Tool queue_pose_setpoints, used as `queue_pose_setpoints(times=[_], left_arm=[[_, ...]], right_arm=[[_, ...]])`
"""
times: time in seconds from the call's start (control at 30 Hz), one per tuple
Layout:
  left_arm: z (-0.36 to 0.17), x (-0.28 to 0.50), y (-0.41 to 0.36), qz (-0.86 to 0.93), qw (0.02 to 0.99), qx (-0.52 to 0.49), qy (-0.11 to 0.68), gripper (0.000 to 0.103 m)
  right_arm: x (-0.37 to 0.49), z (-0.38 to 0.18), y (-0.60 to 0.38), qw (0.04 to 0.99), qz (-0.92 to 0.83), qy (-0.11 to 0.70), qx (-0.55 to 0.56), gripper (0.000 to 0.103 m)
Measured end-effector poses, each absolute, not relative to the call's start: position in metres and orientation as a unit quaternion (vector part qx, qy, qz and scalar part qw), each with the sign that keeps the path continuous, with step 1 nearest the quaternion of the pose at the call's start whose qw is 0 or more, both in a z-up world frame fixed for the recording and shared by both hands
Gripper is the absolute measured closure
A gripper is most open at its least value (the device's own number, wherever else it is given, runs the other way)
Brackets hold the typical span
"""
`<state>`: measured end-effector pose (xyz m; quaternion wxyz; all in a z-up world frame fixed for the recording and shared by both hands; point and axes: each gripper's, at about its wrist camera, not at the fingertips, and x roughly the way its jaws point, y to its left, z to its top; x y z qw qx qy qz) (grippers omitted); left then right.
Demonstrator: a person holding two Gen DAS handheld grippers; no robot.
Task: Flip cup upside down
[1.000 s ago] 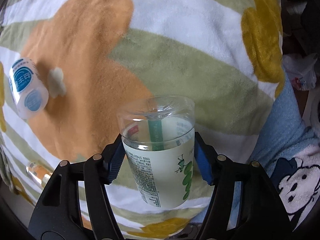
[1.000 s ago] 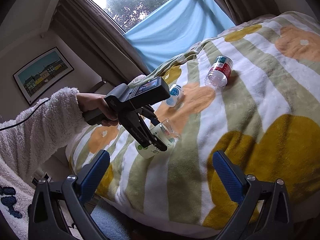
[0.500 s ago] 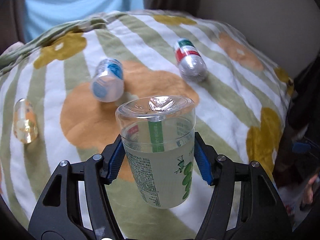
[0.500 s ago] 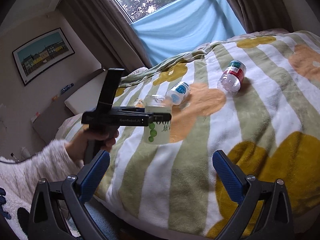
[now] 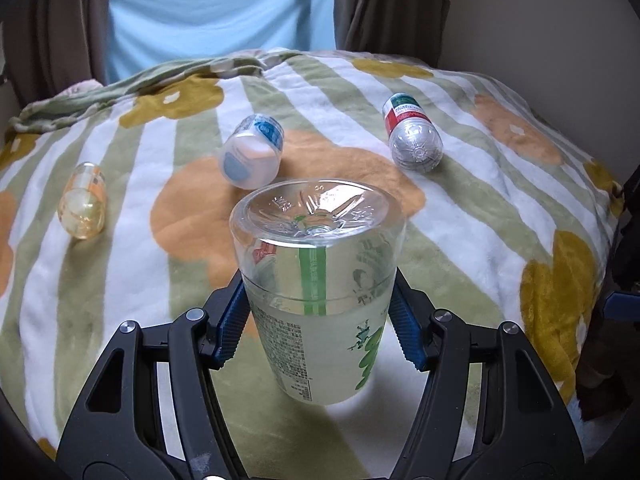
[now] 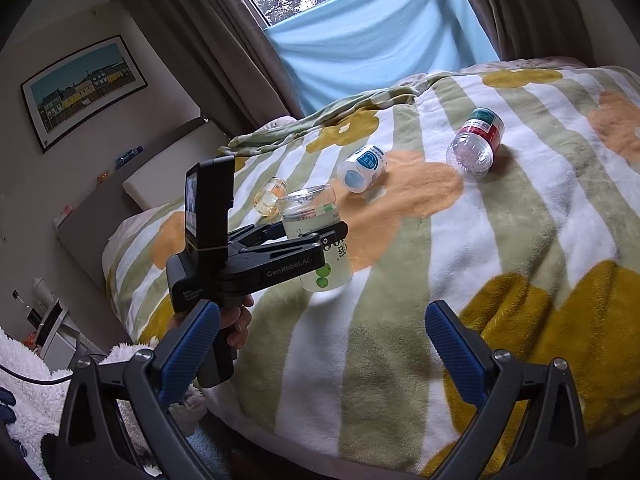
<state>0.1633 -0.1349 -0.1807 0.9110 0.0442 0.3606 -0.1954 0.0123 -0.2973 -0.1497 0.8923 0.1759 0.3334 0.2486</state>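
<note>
My left gripper (image 5: 318,326) is shut on a clear plastic cup (image 5: 318,292) with a green-printed label. The cup stands upside down, its closed base up and its mouth down, at or just above the flowered blanket (image 5: 480,216); whether the rim touches cannot be told. The right wrist view shows the same cup (image 6: 320,248) held in the left gripper (image 6: 316,242) near the bed's left front. My right gripper (image 6: 316,352) is open and empty, held back over the bed's front edge.
Three other cups lie on their sides on the blanket: a blue-and-white one (image 5: 252,152), a red-and-green labelled clear one (image 5: 412,138) and a small yellowish one (image 5: 83,200). Curtains and a blue cloth (image 6: 380,40) hang behind the bed.
The left gripper has rotated from pointing down at the blanket to level, turning the cup base-up and lowering it toward the blanket. The right gripper has stayed roughly in place.
</note>
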Motion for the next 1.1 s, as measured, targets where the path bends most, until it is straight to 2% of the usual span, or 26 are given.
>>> queue_pose_setpoints(times=[0.17,0.3,0.33,0.37,0.4,0.87,1.1], left_arm=[[-0.189,0.156,-0.128,-0.192,0.904,0.03,0.381,0.042],[-0.187,0.148,-0.131,-0.195,0.91,0.035,0.365,0.04],[-0.186,0.146,-0.132,-0.197,0.91,0.037,0.362,0.026],[-0.185,0.146,-0.134,-0.194,0.912,0.039,0.36,0.005],[-0.183,0.145,-0.134,-0.19,0.914,0.039,0.355,0.001],[-0.176,0.137,-0.12,-0.186,0.91,0.017,0.37,0.0],[-0.107,0.099,-0.072,-0.166,0.936,-0.023,0.311,0.0]], right_arm=[[0.014,-0.154,-0.298,0.89,0.249,0.334,0.182,0.0],[0.014,-0.156,-0.298,0.889,0.25,0.338,0.182,0.0],[0.014,-0.156,-0.298,0.889,0.25,0.338,0.182,0.0],[0.014,-0.156,-0.298,0.889,0.25,0.337,0.182,0.0],[0.015,-0.156,-0.298,0.889,0.25,0.337,0.182,0.0],[0.015,-0.152,-0.298,0.892,0.248,0.333,0.179,0.0],[0.014,-0.111,-0.291,0.915,0.238,0.292,0.147,0.0]])
